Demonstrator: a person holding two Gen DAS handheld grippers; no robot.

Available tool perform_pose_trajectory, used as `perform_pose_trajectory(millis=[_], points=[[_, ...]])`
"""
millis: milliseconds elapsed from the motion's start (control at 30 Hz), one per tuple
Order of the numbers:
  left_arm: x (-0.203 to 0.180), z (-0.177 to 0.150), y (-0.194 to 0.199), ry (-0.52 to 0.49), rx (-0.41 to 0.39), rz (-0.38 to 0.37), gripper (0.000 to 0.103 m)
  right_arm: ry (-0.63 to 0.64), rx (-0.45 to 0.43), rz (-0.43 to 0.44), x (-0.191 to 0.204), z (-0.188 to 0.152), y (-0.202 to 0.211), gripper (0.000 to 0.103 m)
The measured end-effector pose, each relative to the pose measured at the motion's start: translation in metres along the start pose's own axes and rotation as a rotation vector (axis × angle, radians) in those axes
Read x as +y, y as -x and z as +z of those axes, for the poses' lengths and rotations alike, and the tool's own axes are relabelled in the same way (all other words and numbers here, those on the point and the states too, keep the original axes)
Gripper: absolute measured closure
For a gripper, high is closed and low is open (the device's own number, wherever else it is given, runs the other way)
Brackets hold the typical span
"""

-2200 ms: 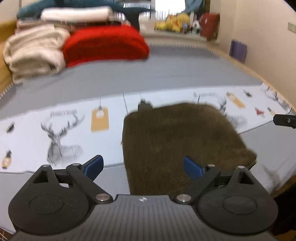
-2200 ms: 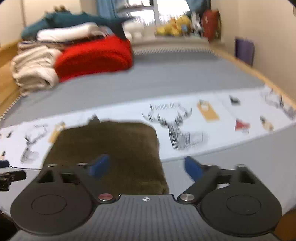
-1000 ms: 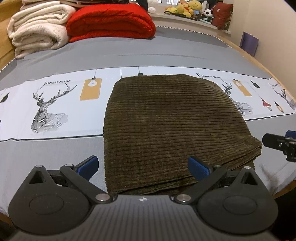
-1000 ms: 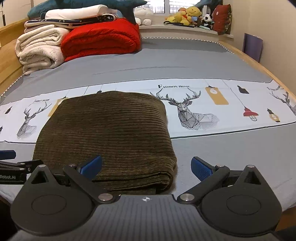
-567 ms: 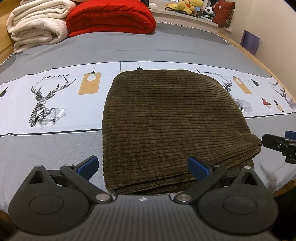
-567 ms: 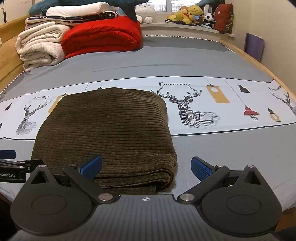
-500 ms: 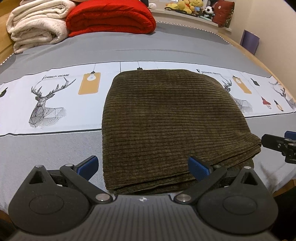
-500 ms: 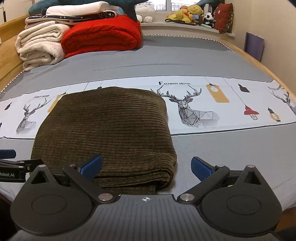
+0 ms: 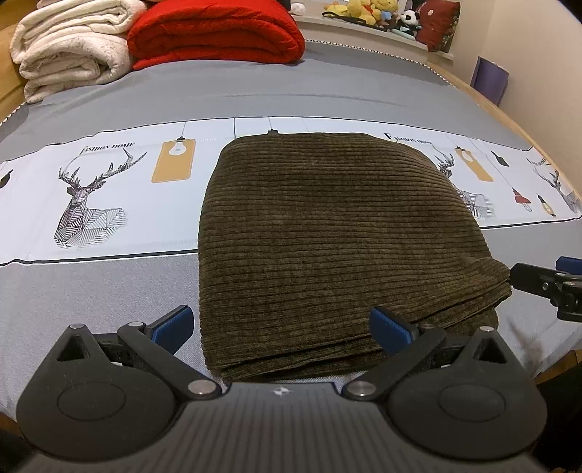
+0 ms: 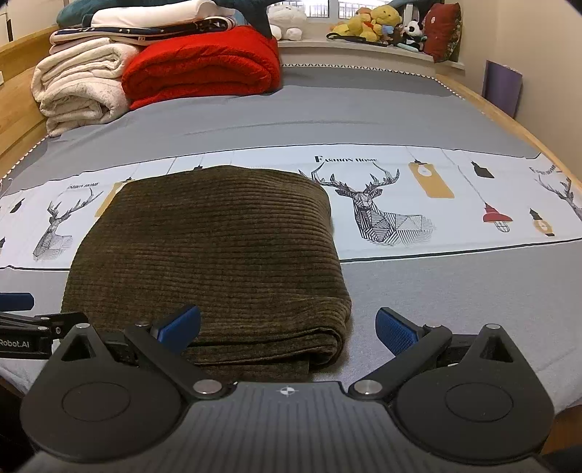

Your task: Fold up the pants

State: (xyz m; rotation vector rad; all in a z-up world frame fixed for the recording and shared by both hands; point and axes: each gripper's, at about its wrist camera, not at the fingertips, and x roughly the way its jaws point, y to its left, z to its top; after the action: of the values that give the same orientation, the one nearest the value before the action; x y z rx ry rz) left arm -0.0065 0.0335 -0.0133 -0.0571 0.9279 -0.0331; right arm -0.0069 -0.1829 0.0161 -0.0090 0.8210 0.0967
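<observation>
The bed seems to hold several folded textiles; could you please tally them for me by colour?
Olive-brown: 1, the folded corduroy pants near the front.
Red: 1, the blanket at the far end.
Cream: 1, the blanket beside it.
White: 1, the folded piece stacked above them.
Total: 4 that I can tell apart; the stack's darker pieces are unclear.

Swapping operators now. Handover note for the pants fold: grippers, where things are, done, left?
Left gripper: open, holds nothing, at the near edge of the pants.
Right gripper: open, holds nothing, over the pants' near right corner.
Pants: folded into a compact stacked rectangle, lying flat on the bed, partly over the printed deer band; layered edges face the grippers.
Done: folding looks complete, edges roughly aligned.
Left: probably nothing beyond a check; tidy the near right corner, where the layers bulge a little, if you want it neater. Blankets at the far end are untouched.
</observation>
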Motion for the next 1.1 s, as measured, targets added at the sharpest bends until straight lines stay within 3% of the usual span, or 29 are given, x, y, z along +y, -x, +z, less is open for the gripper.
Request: perform_pose_trajectory(millis=[1100], points=[[0.0001, -0.0015, -0.0005, -0.023, 0.001, -0.021, 0.0, -0.002, 0.016, 0.018, 0.0004, -0.0013, -0.0027, 0.001]])
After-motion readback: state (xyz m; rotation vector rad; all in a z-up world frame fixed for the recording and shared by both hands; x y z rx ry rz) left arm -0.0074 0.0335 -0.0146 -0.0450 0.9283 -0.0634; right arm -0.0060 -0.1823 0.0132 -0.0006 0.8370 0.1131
